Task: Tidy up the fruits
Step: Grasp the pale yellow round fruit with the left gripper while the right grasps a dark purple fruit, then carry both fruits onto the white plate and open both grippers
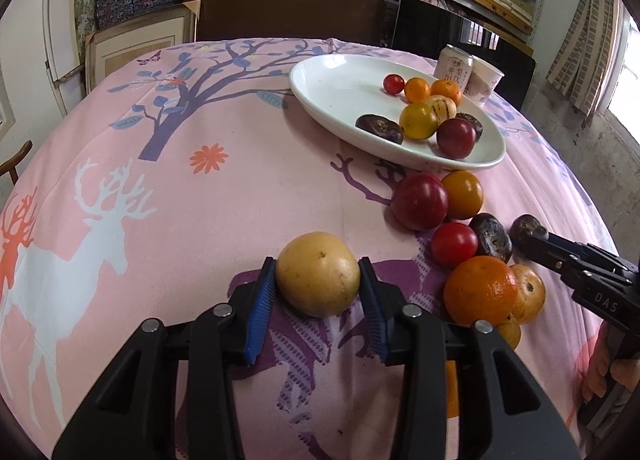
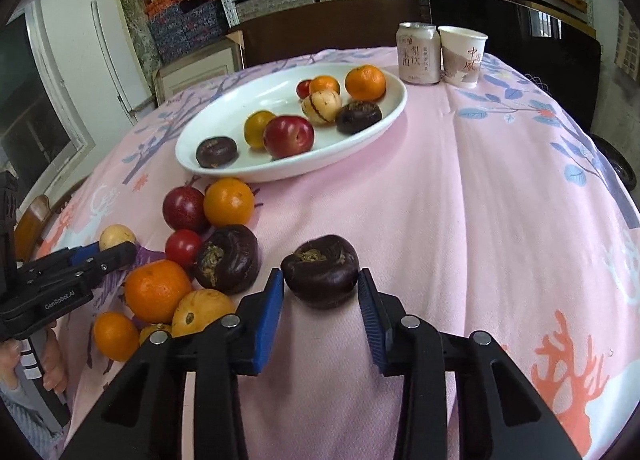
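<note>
My left gripper (image 1: 317, 267) is shut on a round yellow fruit (image 1: 318, 274) that rests on the pink tablecloth; both blue pads (image 1: 264, 292) press its sides. My right gripper (image 2: 320, 277) is shut on a wrinkled dark purple fruit (image 2: 320, 270), also on the cloth. In the left wrist view that dark fruit (image 1: 525, 229) sits at the tips of the right gripper (image 1: 534, 242). A white oval plate (image 2: 224, 128) farther back holds several fruits. Between the grippers lies a loose cluster: a red plum (image 2: 185, 208), oranges (image 2: 158, 290), a small tomato (image 2: 183, 247) and another dark fruit (image 2: 227, 258).
A drink can (image 2: 416, 52) and a paper cup (image 2: 462, 56) stand at the table's far right, behind the plate. A dark chair back and shelves of boxes rise beyond the far edge. A person's hand (image 1: 600, 372) holds the right gripper's handle.
</note>
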